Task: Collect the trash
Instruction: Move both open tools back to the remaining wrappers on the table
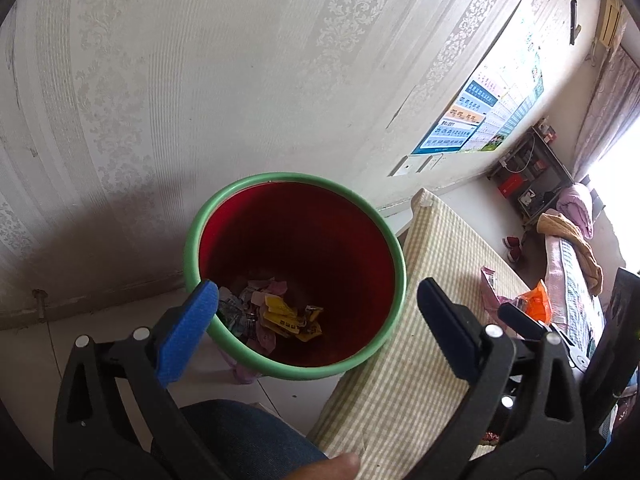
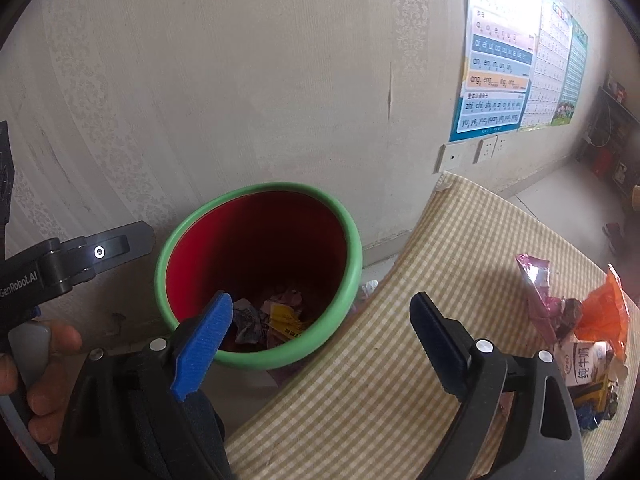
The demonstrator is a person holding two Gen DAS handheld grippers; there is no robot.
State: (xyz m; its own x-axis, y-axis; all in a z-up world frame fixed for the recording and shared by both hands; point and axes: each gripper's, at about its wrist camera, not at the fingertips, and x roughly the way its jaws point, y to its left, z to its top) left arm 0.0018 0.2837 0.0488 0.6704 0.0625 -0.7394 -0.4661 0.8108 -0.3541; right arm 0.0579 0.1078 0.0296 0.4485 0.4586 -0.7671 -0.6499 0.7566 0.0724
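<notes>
A red bin with a green rim stands on the floor against the wall, left of the table. Crumpled wrappers, yellow, pink and grey, lie at its bottom. My left gripper hangs over the bin mouth, open, with nothing between its fingers. My right gripper is open and empty too, above the bin's near rim and the table edge. More trash sits on the table at the right: a pink wrapper, an orange bag and a milk carton.
The table wears a yellow checked cloth. A patterned wall with posters and sockets is right behind the bin. A hand holds the left gripper's handle. A jeans-clad knee is below. A bed lies far right.
</notes>
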